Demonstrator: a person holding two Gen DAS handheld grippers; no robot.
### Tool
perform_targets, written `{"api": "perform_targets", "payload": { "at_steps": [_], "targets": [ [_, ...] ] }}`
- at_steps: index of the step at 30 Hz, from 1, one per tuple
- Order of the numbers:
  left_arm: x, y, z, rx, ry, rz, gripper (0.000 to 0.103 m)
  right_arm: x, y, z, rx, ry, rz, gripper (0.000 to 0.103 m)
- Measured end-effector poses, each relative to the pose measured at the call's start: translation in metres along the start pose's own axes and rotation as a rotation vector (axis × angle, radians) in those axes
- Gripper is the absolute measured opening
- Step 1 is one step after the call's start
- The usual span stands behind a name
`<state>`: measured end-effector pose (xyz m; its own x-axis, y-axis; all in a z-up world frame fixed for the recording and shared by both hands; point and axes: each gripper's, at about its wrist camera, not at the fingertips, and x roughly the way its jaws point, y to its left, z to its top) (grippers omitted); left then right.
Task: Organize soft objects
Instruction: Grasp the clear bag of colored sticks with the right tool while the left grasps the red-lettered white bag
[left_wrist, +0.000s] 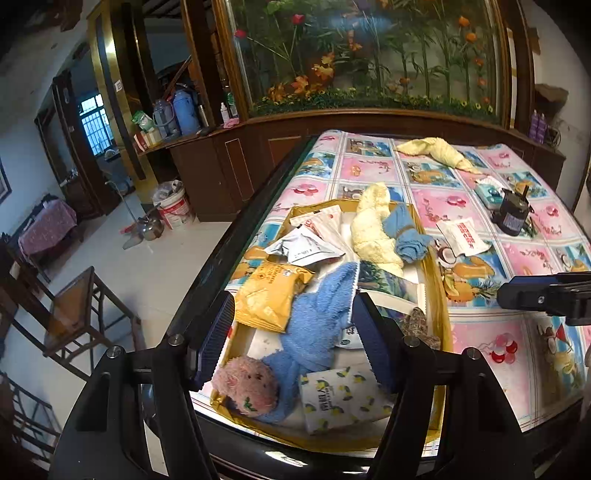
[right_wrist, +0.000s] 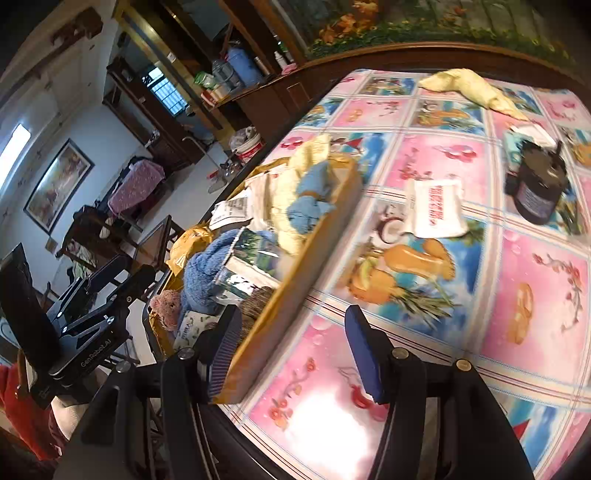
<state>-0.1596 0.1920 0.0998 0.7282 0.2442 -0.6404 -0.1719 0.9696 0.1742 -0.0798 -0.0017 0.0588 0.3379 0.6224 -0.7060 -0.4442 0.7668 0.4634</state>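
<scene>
Left gripper: jaws wide, hold nothing, hover over blue towel in yellow tray.
Right gripper: jaws wide, empty, astride near corner of tray on bench.
2 soft things outside tray: white packet near, yellow towel at far edge.
Judgement: right gripper should lift clear of tray wall, reach packet, pinch 1 edge flat.
Avoid dark jar just beside.

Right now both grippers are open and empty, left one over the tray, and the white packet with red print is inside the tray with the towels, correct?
Not quite. The white packet with red print lies on the tablecloth outside the tray, as the left wrist view shows. The rest holds: the left gripper is open over the tray, the right gripper open and empty.
</scene>
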Motion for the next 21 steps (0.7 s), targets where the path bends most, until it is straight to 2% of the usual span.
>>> {"api": "perform_targets", "payload": {
  "at_steps": [9, 15, 19, 21],
  "targets": [
    [-0.002, -0.043, 0.009, 0.091, 0.027, 0.023, 0.067, -0.034, -0.049, -0.016, 0.108, -0.051, 0.003, 0.059],
    [0.006, -0.069, 0.012, 0.145, 0.057, 0.004, 0.067, -0.052, -0.084, -0.022, 0.178, -0.088, -0.006, 0.06],
    [0.011, -0.083, 0.017, 0.144, 0.09, -0.084, 0.067, -0.065, -0.11, -0.025, 0.222, -0.116, -0.023, 0.06],
    [0.015, -0.088, 0.023, 0.113, 0.115, -0.172, 0.067, -0.075, -0.127, -0.026, 0.259, -0.141, -0.046, 0.06]
  ]
}}
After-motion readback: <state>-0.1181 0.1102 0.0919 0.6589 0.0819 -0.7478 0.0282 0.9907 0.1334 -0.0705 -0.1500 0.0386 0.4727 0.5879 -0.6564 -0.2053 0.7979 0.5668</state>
